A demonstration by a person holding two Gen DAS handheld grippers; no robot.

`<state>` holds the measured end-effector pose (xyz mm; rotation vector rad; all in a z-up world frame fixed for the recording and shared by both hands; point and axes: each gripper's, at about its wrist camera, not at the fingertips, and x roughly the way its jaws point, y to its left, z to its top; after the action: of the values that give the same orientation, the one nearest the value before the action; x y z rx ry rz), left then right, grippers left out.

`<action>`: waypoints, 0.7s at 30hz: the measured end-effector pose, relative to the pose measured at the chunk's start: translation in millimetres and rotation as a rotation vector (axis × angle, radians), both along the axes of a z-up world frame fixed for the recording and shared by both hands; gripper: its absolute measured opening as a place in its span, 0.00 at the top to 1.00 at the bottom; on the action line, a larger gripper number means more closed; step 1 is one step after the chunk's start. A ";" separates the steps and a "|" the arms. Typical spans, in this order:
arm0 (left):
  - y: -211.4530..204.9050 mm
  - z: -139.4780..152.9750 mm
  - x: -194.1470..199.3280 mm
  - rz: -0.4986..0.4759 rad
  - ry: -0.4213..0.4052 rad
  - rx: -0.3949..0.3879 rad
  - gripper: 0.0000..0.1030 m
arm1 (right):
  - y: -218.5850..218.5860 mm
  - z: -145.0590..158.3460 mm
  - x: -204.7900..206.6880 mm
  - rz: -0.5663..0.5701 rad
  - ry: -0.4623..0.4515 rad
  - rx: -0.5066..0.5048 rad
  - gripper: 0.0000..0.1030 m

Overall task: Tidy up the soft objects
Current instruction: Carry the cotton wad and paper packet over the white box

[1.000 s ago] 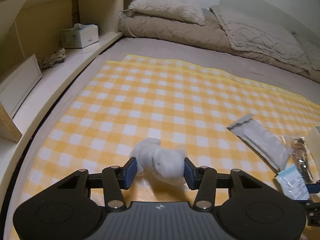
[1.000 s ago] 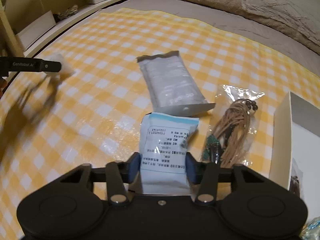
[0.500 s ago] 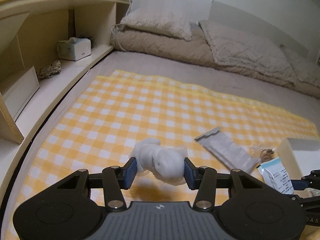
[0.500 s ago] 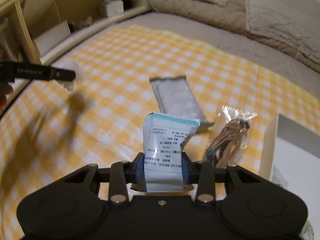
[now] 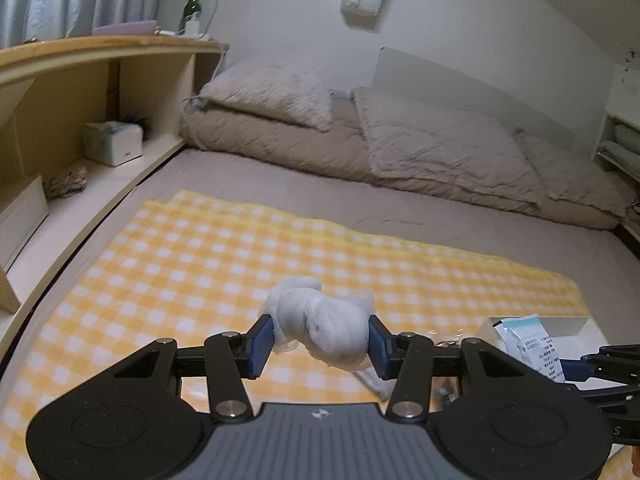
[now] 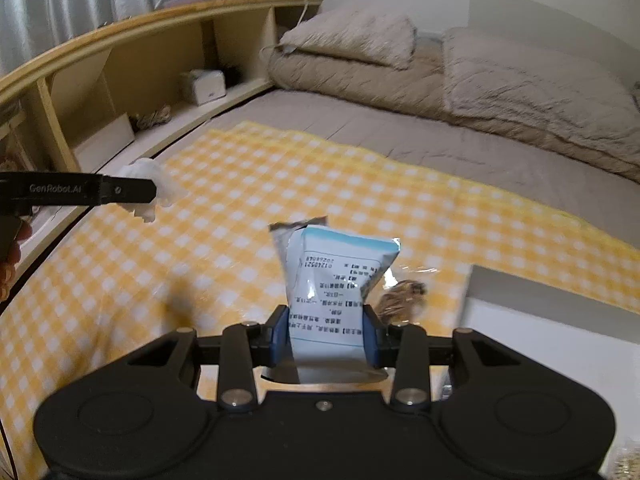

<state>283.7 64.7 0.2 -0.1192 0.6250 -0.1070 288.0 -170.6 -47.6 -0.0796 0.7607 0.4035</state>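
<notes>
So everything sits on the yellow checked blanket, and I'll place things off that. The white box rests on its right edge, probably where the soft stuff should go. Above the blanket's middle, the right gripper is clamped on a blue-and-white packet, held upright. Over its left side, the left gripper squeezes a white gauze wad, clear of the cloth. My advice: keep both grips gentle but firm, carry level, and lower each fully into the box before letting go.
</notes>
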 end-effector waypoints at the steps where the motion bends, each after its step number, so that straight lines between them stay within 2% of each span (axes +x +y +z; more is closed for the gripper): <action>1: -4.1 1.7 -1.0 -0.007 -0.006 -0.004 0.51 | -5.6 2.7 -2.3 -0.007 -0.007 0.001 0.63; 10: -46.8 5.5 2.7 -0.074 -0.022 -0.032 0.51 | -53.1 18.0 -15.1 -0.076 -0.043 0.008 0.62; 21: -116.8 -3.2 17.1 -0.187 -0.012 -0.049 0.51 | -114.9 22.5 -22.6 -0.187 -0.053 0.012 0.62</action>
<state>300.8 -52.1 -3.0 -0.1068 0.6213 -0.3036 265.4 -285.6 -25.1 -0.0071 0.7071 0.2272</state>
